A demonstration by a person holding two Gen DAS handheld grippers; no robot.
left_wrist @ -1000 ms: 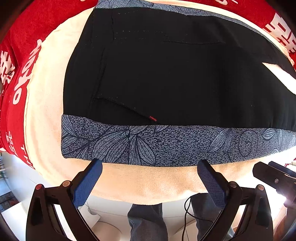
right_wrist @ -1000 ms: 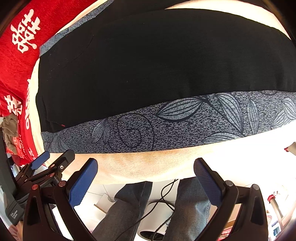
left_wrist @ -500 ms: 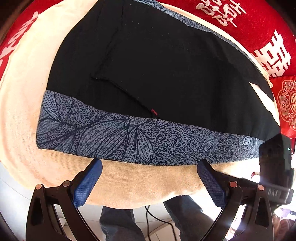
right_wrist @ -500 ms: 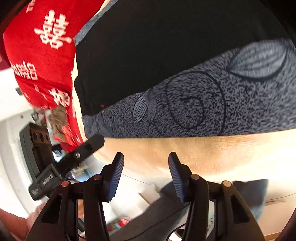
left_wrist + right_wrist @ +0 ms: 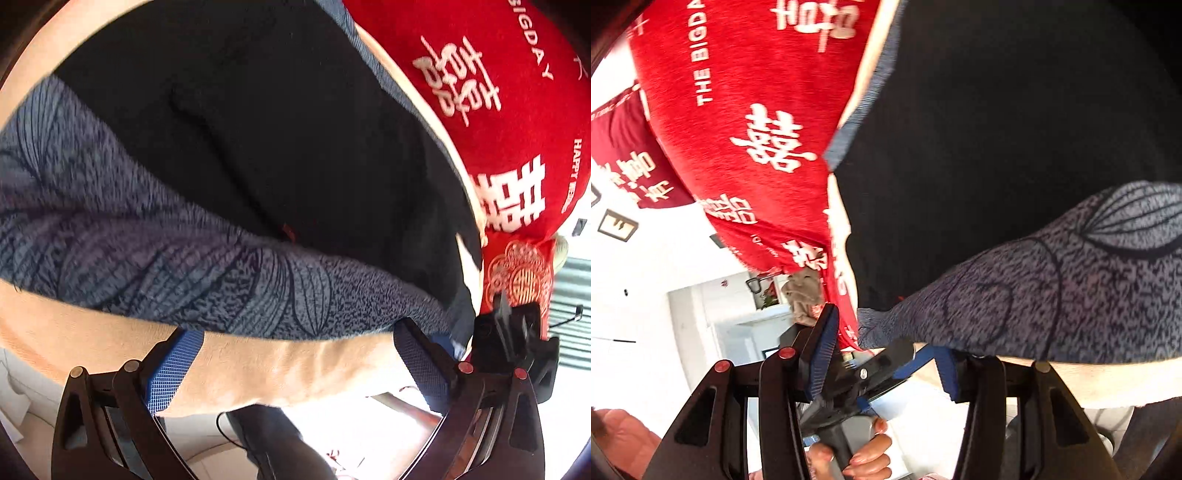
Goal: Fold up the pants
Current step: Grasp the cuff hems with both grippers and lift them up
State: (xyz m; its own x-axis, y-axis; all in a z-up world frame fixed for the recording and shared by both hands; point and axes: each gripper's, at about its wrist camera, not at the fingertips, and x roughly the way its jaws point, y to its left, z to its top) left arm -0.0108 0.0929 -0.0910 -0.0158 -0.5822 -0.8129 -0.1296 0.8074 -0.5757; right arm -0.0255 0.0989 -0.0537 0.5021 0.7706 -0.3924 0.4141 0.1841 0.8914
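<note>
Both claws at the near hem of the pants, nothing gripped.

Pants (image 5: 258, 155), black with a grey-blue leaf-print band, lie flat on a cream towel (image 5: 288, 365), filling the centre of the left wrist frame and the right half of the right wrist frame. Left claw (image 5: 295, 365) spread wide at lower centre, pads just below the band, holding nothing. Right claw (image 5: 886, 354) about half open at lower centre, empty; the band's corner just above it. Red blanket (image 5: 746, 110) upper left there. A hand (image 5: 864, 458) holds the left handle.
</note>
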